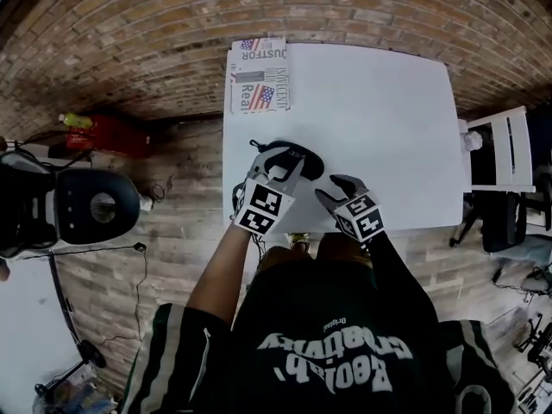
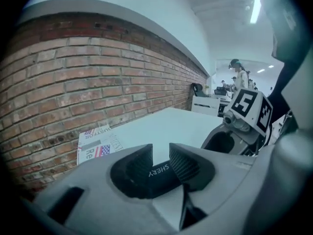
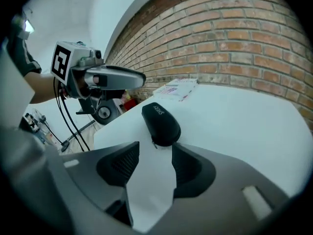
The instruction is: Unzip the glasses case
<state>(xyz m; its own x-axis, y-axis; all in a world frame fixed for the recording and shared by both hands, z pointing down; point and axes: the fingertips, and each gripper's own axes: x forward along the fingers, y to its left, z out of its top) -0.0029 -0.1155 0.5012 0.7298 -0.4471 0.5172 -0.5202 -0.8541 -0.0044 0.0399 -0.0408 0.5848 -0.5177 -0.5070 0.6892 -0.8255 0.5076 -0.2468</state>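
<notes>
A black zipped glasses case [image 1: 302, 157] lies on the white table [image 1: 379, 119], near its front left part. My left gripper [image 1: 278, 176] hangs over the case's left end with its jaws apart. In the left gripper view the case [image 2: 157, 174] shows in the gap between the fingertips of the left gripper [image 2: 161, 153], and the pads do not press on it. My right gripper [image 1: 333, 188] stands open just right of the case. In the right gripper view the case [image 3: 161, 121] lies a little beyond the right gripper [image 3: 155, 153], its zip pull toward me, with only bare table between the jaws.
A printed newspaper [image 1: 259, 74] lies at the table's far left corner. A white chair [image 1: 509, 149] stands to the right of the table. A black round device [image 1: 86, 205] and cables sit on the brick floor at the left. The table's front edge is right under my grippers.
</notes>
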